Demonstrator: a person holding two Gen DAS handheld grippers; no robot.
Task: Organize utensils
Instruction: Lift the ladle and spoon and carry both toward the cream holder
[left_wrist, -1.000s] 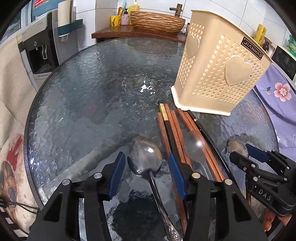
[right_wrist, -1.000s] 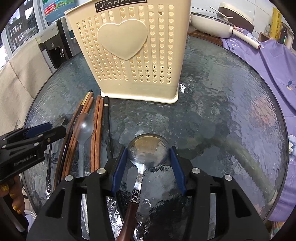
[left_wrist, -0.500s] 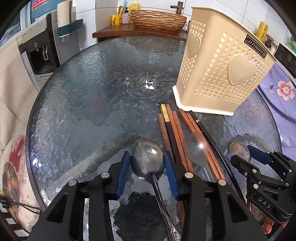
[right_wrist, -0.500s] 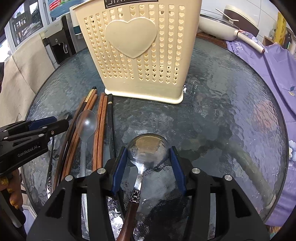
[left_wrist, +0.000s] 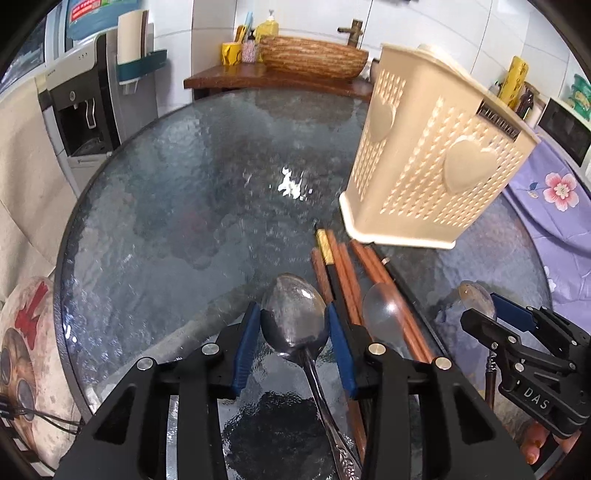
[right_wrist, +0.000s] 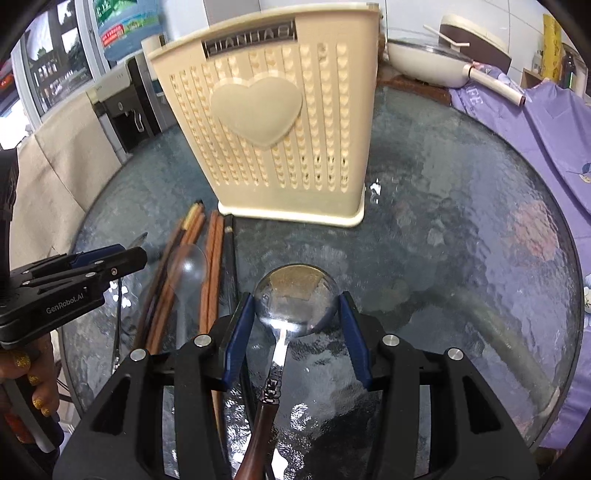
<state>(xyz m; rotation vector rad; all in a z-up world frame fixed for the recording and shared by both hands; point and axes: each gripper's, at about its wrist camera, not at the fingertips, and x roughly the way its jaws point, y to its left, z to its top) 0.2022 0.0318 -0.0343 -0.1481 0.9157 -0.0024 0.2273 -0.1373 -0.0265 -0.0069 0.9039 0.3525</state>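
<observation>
1. Left tongs (left_wrist: 293, 325): blue pads clenched on the bowl of a steel spoon (left_wrist: 295, 321); jaws have just been closing on it. Right tongs (right_wrist: 297, 314): pads hug the round bowl of a wood-handled spoon (right_wrist: 297, 299); can't tell if they actually press it.
2. Around: chopsticks (left_wrist: 343, 269) lie just right of left tongs, w/ a clear plastic spoon (left_wrist: 380, 317) on top of them; the same bundle sits just left of right tongs. Cream utensil basket (right_wrist: 273, 136) w/ heart panel stands upright straight ahead of right tongs, ahead-right of left tongs, touching neither.
3. In the way: chopsticks crowd left tongs' right finger; right tongs' left finger is near the black chopstick.
4. Room: glass desk (left_wrist: 177, 221) bare ahead-left of left tongs; wide bare glass right of right tongs, up to the desk rim by a purple cloth (right_wrist: 546, 122).
5. Axes: both spoons run bowl-forward, handles back under the tongs; chopsticks lie roughly parallel, tips toward the basket foot.
</observation>
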